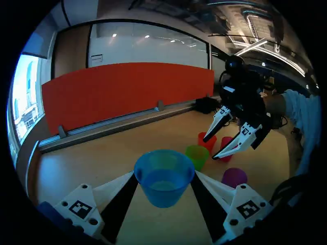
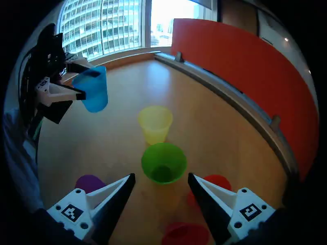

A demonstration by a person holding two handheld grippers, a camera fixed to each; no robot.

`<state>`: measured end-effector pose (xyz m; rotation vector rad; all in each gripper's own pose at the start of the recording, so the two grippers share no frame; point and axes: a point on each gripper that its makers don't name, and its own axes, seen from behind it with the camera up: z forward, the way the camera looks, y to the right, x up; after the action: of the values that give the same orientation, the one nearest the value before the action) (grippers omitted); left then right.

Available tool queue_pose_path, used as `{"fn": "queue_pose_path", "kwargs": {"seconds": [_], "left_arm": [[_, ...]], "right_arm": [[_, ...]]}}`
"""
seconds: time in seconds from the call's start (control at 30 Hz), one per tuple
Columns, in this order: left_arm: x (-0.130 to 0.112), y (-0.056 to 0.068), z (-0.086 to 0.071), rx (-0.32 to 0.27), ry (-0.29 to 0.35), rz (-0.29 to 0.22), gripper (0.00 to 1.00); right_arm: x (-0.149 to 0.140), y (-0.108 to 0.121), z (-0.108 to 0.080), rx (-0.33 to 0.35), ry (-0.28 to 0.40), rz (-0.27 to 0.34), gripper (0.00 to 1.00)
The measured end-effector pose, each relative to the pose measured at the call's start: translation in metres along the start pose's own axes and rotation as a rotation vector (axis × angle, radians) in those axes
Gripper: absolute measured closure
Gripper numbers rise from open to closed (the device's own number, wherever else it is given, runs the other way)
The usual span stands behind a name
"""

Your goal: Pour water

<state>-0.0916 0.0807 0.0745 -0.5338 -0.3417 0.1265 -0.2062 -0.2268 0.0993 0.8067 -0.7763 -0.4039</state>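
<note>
A blue cup (image 1: pixel 164 183) with water in it stands upright between the fingers of my left gripper (image 1: pixel 164 173), which is shut on it above the wooden table (image 1: pixel 90 163). In the right gripper view the same blue cup (image 2: pixel 93 89) hangs at the far left in the left gripper (image 2: pixel 88 81). My right gripper (image 2: pixel 160 175) is open, its fingers on either side of a green cup (image 2: pixel 163 162) that stands on the table. From the left gripper view the right gripper (image 1: pixel 209 149) hovers over the green cup (image 1: pixel 197 156), jaws apart.
A yellow cup (image 2: pixel 155 123) stands just beyond the green one. A purple cup (image 2: pixel 89 183) and two red cups (image 2: pixel 212 181) (image 2: pixel 185 233) stand close to my right gripper. An orange partition (image 2: pixel 253 65) runs along the table's far edge. A person's sleeve (image 1: pixel 304 110) is at the right.
</note>
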Motion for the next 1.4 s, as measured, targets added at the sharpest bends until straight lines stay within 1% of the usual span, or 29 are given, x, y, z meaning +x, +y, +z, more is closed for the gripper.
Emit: {"fn": "queue_pose_path", "kwargs": {"seconds": [0.2, 0.47, 0.67, 0.87, 1.03, 1.1, 1.17, 1.27, 1.4], "left_arm": [[0.008, -0.004, -0.008, 0.010, 0.026, -0.011, 0.13], [0.013, -0.010, -0.020, 0.028, 0.040, -0.005, 0.13], [0.016, -0.010, -0.025, 0.033, 0.047, 0.001, 0.14], [0.017, -0.010, -0.026, 0.034, 0.049, 0.006, 0.13], [0.017, -0.010, -0.027, 0.034, 0.048, 0.006, 0.13], [0.016, -0.011, -0.028, 0.036, 0.046, 0.007, 0.13], [0.015, -0.011, -0.028, 0.036, 0.045, 0.007, 0.13], [0.014, -0.010, -0.029, 0.037, 0.044, 0.009, 0.13], [0.015, -0.009, -0.029, 0.036, 0.044, 0.009, 0.13]], "right_arm": [[0.000, 0.000, 0.010, 0.008, -0.035, 0.010, 0.00], [0.001, 0.003, 0.021, 0.009, -0.071, 0.021, 0.00], [0.003, 0.004, 0.028, 0.003, -0.091, 0.026, 0.00], [0.000, 0.007, 0.038, -0.007, -0.112, 0.036, 0.00], [0.002, 0.005, 0.039, -0.003, -0.112, 0.053, 0.01], [0.003, 0.004, 0.039, 0.000, -0.109, 0.062, 0.04], [0.003, 0.002, 0.038, 0.006, -0.109, 0.074, 0.04], [0.004, 0.000, 0.038, 0.015, -0.103, 0.086, 0.05], [0.008, 0.001, 0.036, 0.011, -0.084, 0.090, 0.06]]}}
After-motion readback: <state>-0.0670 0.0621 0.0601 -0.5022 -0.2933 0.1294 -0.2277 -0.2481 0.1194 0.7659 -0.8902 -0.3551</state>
